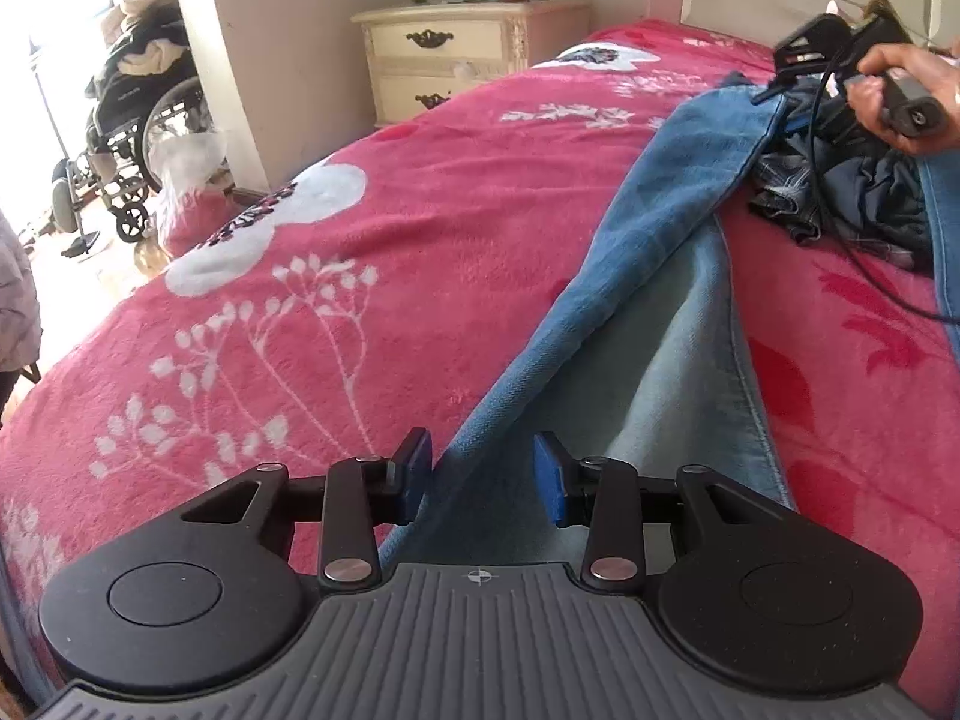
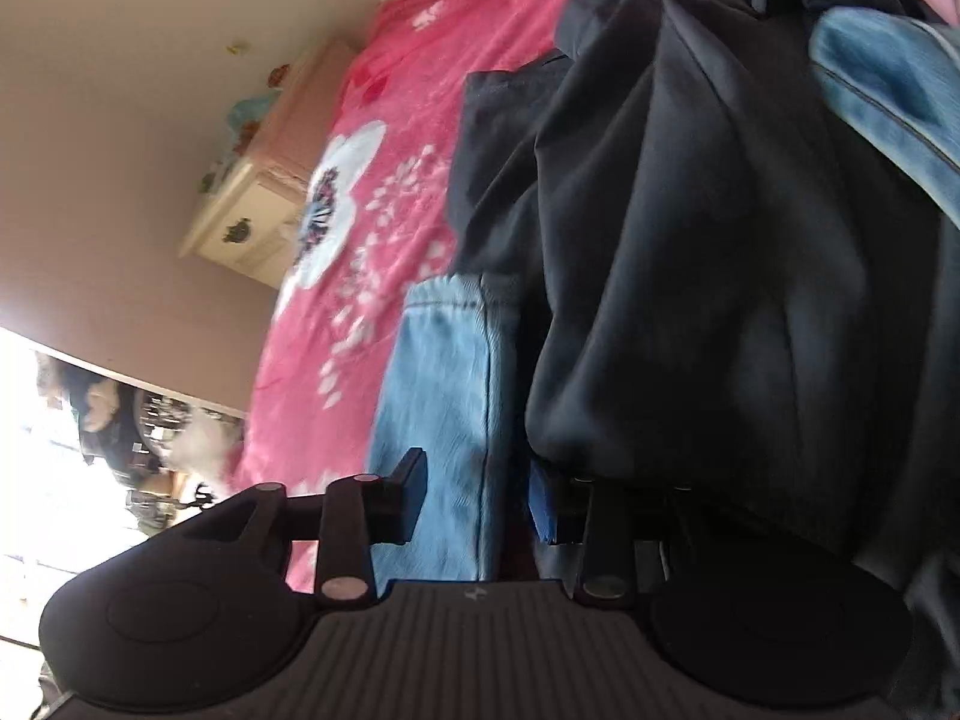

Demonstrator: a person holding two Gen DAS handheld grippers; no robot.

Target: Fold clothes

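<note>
Jeans (image 1: 630,300) stretched lengthwise along the pink blanket (image 1: 360,240), one leg running from the near edge up toward the headboard; laid out long, probably so a fold can be started from the end. Folded-over strip along the leg showing the paler inside.

Left gripper (image 1: 483,477) poised low over the near end of the leg, jaws partly open with denim lying between them, pads not pressing, so nothing gripped yet; placed to pinch that hem, by the look of it.

Right gripper (image 2: 477,498) at the far end, tilted sideways over denim and a dark garment (image 2: 720,240) heaped on it. Jaws partly open, blue cloth between them; right pad half buried under dark fabric, so a hold cannot be told. From the left view, held in a hand (image 1: 900,96) beside the dark pile.

Nightstand (image 1: 462,48) beyond the bed, wheelchair (image 1: 138,138) by the window.
</note>
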